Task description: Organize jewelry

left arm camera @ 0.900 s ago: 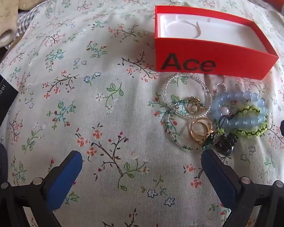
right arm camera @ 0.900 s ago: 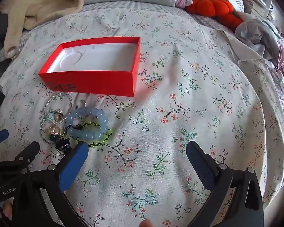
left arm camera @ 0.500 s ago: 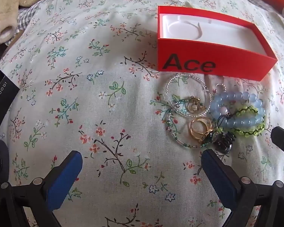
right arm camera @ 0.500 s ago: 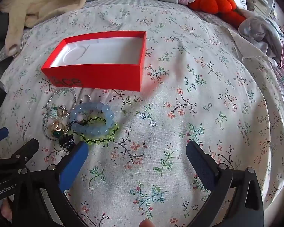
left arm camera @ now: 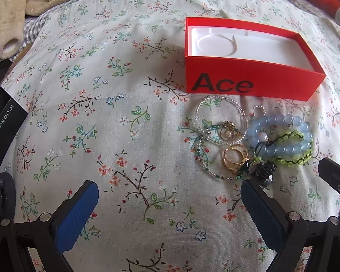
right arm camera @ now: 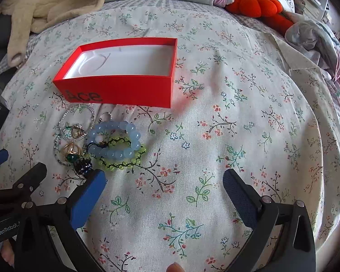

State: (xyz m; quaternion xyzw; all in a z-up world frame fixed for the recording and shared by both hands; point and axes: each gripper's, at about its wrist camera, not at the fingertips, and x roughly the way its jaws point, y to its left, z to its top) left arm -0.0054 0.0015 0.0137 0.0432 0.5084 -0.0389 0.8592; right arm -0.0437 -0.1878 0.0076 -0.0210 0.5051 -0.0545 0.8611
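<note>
A red "Ace" box (left arm camera: 249, 86) with an empty white insert sits open on the floral bedspread; it also shows in the right wrist view (right arm camera: 124, 90). Just in front of it lies a jewelry pile: a blue bead bracelet (left arm camera: 281, 149) (right arm camera: 129, 151), a green bead bracelet (left arm camera: 303, 161) (right arm camera: 124, 166), a clear bead loop (left arm camera: 199, 111) (right arm camera: 66, 113), gold rings (left arm camera: 234, 157) (right arm camera: 71, 149) and a dark bead charm (left arm camera: 266, 172) (right arm camera: 82, 164). My left gripper (left arm camera: 170, 197) is open, its right finger just below the pile. My right gripper (right arm camera: 164, 185) is open, its left finger beside the dark charm.
A beige garment (right arm camera: 45, 2) lies at the back left. An orange plush (right arm camera: 258, 5) and crumpled clothes (right arm camera: 317, 40) lie at the back right. A black "iQOO" box (left arm camera: 2, 117) sits at the left edge. The bedspread (right arm camera: 238, 124) stretches right of the pile.
Both grippers have drifted slightly so the box and pile shift a little in view. Both stay open. The jewelry has not moved.
</note>
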